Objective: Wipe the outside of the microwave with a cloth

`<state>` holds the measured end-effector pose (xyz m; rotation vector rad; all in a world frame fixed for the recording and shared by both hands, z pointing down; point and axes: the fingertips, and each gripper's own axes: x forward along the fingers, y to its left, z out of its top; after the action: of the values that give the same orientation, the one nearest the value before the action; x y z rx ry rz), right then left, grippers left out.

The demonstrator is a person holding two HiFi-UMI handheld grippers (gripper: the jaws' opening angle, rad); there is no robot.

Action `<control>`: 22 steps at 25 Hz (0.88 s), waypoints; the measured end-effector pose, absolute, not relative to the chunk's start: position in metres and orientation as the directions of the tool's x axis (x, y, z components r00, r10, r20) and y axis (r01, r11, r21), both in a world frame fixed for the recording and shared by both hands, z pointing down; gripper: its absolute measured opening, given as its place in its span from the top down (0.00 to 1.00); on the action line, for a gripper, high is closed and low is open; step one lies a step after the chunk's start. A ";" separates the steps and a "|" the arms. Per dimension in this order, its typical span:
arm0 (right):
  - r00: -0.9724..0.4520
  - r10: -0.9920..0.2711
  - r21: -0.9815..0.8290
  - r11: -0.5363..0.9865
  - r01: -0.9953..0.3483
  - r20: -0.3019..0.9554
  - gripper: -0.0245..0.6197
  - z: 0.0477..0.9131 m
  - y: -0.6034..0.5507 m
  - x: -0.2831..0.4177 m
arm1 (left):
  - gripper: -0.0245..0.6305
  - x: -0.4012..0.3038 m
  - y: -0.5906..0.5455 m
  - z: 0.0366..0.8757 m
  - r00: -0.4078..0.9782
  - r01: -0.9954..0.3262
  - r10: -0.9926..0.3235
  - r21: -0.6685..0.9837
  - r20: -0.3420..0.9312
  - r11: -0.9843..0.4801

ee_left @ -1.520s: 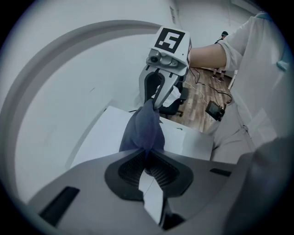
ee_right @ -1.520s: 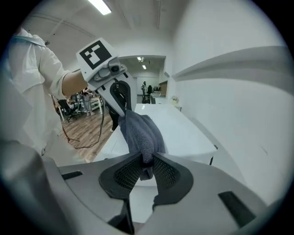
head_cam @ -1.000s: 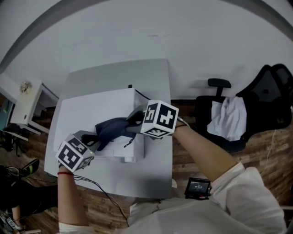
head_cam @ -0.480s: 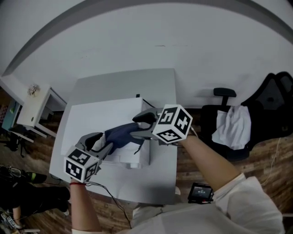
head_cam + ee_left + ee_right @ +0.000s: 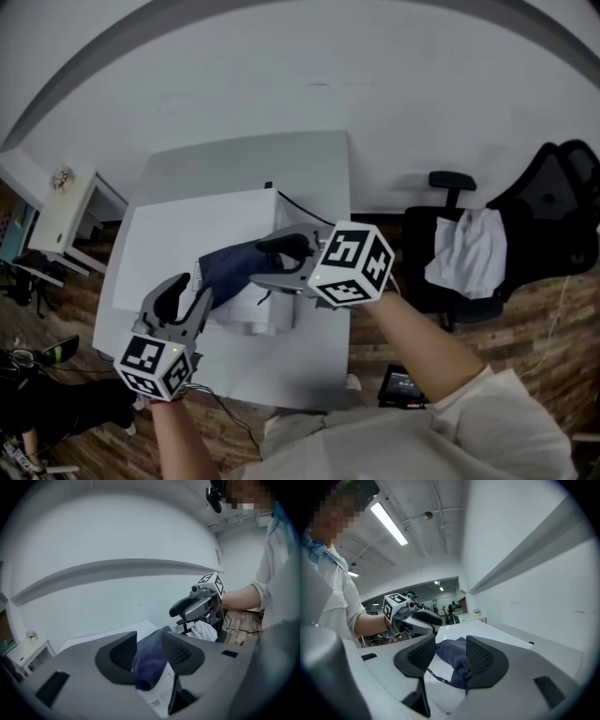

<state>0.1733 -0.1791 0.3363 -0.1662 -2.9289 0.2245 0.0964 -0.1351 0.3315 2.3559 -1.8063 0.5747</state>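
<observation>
My left gripper point(image 5: 185, 296) and right gripper point(image 5: 265, 263) have just been spreading their jaws. The dark cloth point(image 5: 232, 266) lies unpinched between each pair, atop the microwave point(image 5: 178, 234) (soft, light, floppy). I'd pinch a bunched fold.

The cloth point(image 5: 234, 264) at centre frame is dark navy blue. The microwave point(image 5: 178, 234) is plain white, and the table point(image 5: 281, 161) is pale grey. At right, the office chair point(image 5: 562, 183) is black, with white fabric point(image 5: 466, 246) on it. The floor point(image 5: 553, 300) is brown wood planks. The sleeve point(image 5: 511, 394), lower right, is white.
</observation>
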 end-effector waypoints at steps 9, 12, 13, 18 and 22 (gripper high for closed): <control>-0.982 0.122 -0.133 0.986 0.103 0.146 0.81 0.335 -0.146 0.227 | 0.93 0.194 -0.143 0.310 0.406 -0.910 -0.904 -0.034 0.134 -0.414; -0.985 0.108 -0.115 0.989 0.093 0.134 0.82 0.344 -0.134 0.243 | 0.95 0.229 -0.141 0.317 0.473 -0.878 -0.876 -0.032 0.091 -0.477; -0.986 0.103 -0.113 0.990 0.088 0.134 0.82 0.349 -0.130 0.247 | 0.96 0.239 -0.140 0.320 0.494 -0.867 -0.865 -0.028 0.084 -0.498; -0.989 0.054 -0.110 0.993 0.040 0.134 0.84 0.368 -0.122 0.276 | 0.96 0.272 -0.129 0.347 0.579 -0.815 -0.813 0.061 0.058 -0.576; -0.988 0.027 -0.126 0.992 0.008 0.151 0.85 0.385 -0.121 0.303 | 0.96 0.287 -0.125 0.368 0.629 -0.772 -0.776 0.158 0.046 -0.616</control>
<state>0.3031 -0.1209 0.3849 -0.0261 -2.9823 0.1878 0.2868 -0.1248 0.3677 2.6862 -1.2870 -0.0403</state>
